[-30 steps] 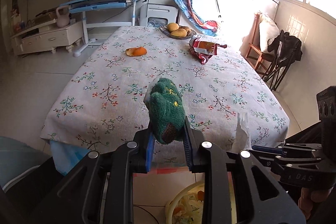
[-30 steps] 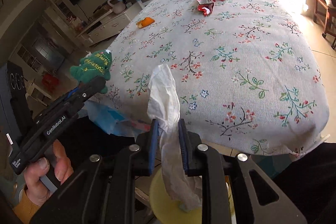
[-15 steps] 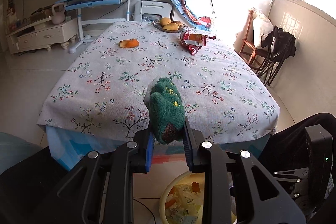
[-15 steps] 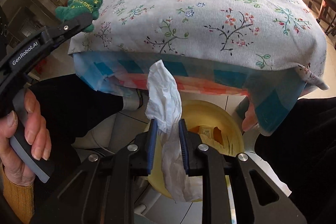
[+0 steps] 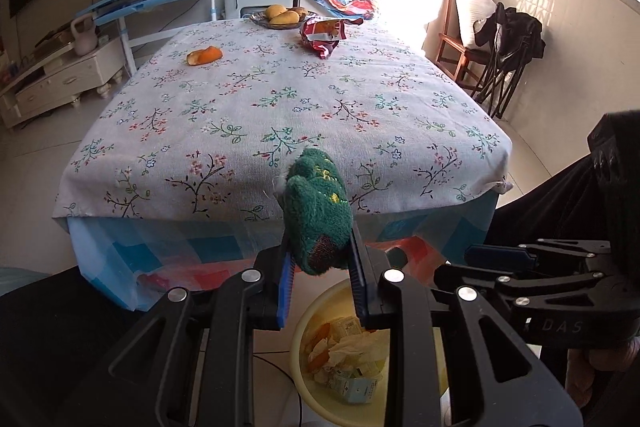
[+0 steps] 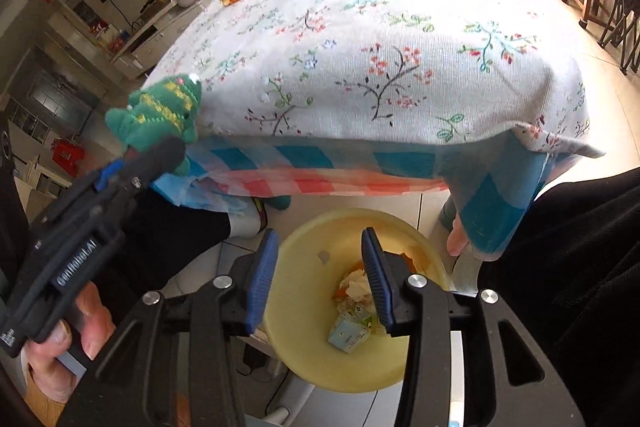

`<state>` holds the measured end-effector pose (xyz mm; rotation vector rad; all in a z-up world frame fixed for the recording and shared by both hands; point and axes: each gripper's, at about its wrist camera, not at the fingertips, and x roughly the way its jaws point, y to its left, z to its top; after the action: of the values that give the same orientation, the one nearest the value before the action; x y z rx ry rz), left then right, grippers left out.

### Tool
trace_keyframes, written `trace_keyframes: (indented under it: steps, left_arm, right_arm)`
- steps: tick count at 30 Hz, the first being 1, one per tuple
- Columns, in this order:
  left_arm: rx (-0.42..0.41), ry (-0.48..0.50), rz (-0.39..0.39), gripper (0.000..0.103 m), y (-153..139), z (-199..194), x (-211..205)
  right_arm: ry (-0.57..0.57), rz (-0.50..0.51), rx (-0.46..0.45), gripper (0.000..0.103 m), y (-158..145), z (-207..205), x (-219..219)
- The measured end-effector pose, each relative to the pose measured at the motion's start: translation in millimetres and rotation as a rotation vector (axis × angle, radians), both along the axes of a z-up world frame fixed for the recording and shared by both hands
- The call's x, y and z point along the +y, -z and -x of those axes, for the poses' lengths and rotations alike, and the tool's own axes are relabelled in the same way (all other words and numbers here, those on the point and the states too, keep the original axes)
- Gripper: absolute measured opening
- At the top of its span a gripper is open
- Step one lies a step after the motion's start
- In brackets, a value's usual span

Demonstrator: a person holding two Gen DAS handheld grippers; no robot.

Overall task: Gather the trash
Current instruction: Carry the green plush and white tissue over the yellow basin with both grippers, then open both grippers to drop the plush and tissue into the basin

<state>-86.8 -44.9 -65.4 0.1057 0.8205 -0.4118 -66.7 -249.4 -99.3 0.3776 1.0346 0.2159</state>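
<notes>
1. The left gripper (image 5: 320, 259) is clamped on a green plush toy (image 5: 316, 215), its blue pads pressing the toy's lower end from both sides; the toy sticks up past the fingertips, in front of the near edge of the tabletop.
2. The right gripper (image 6: 320, 279) has just been opening; its jaws now stand apart with nothing between them, right above the yellow bin (image 6: 308, 359).
3. The yellow bin stands on the floor just below the near edge of the table (image 6: 400, 39), and holds crumpled white tissue (image 6: 356, 285), orange scraps and a small light-blue carton (image 6: 348, 335).
4. A floral tablecloth (image 5: 280, 99) covers the table, with a blue and orange checked cloth hanging beneath its near edge.
5. An orange peel (image 5: 204, 55) lies near the far left corner of the tabletop.
6. A crumpled red snack wrapper (image 5: 324, 33) lies near the far edge, just beside a dish of yellow fruit (image 5: 282, 17).
7. In the right wrist view a hand (image 6: 64, 331) holds the left gripper's handle at lower left.
</notes>
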Motion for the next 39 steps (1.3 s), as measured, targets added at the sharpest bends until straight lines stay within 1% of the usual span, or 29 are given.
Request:
trace_keyframes:
  steps: [1, 4, 6, 7, 10, 11, 12, 14, 15, 18, 24, 33, 35, 39]
  left_arm:
    - [0.004, 0.007, -0.007, 0.023, 1.2, 1.7, -1.6]
    - [0.022, 0.036, -0.030, 0.023, 5.9, 6.4, -7.5]
    - [0.050, 0.070, -0.044, 0.024, 11.9, 9.8, -12.5]
    - [0.071, 0.094, -0.057, 0.025, 16.2, 12.0, -16.4]
    - [0.081, 0.142, -0.133, 0.028, 26.2, 20.3, -28.2]
    - [0.081, 0.157, -0.149, 0.034, 27.7, 22.9, -31.0]
    - [0.070, 0.160, -0.164, 0.043, 27.9, 25.2, -33.1]
    - [0.039, 0.152, -0.180, 0.055, 25.1, 28.8, -34.1]
    - [0.030, 0.147, -0.178, 0.059, 22.7, 28.7, -32.9]
    - [0.019, 0.124, -0.163, 0.066, 18.3, 27.9, -28.5]
    - [-0.030, 0.075, -0.154, 0.076, 8.9, 28.7, -19.9]
    - [-0.082, 0.024, -0.145, 0.080, -0.5, 31.1, -10.6]
    - [-0.100, 0.004, -0.130, 0.082, -5.2, 30.8, -6.3]
    - [-0.142, -0.051, -0.073, 0.085, -19.3, 24.4, 7.5]
  right_arm:
    - [0.016, -0.007, -0.032, 0.052, -5.8, 1.9, -2.2]
    - [0.063, -0.016, -0.115, 0.056, -19.1, 6.6, -7.3]
    - [0.091, -0.023, -0.153, 0.058, -24.1, 9.7, -9.0]
    - [0.102, -0.026, -0.167, 0.059, -26.2, 10.4, -10.5]
    - [0.130, -0.035, -0.190, 0.061, -31.5, 14.0, -16.8]
    - [0.136, -0.037, -0.192, 0.061, -31.5, 15.2, -17.9]
    - [0.140, -0.039, -0.191, 0.062, -31.6, 15.9, -18.3]
    - [0.148, -0.041, -0.195, 0.062, -33.0, 15.9, -17.4]
    - [0.148, -0.040, -0.197, 0.062, -34.5, 15.2, -17.6]
    - [0.147, -0.036, -0.198, 0.064, -35.0, 15.0, -16.8]
    - [0.140, -0.021, -0.210, 0.066, -37.1, 17.4, -14.1]
    - [0.120, 0.006, -0.220, 0.068, -40.0, 20.1, -4.0]
    - [0.112, 0.008, -0.226, 0.068, -43.5, 19.4, -1.6]
    - [0.064, 0.033, -0.265, 0.070, -55.6, 12.9, 8.0]
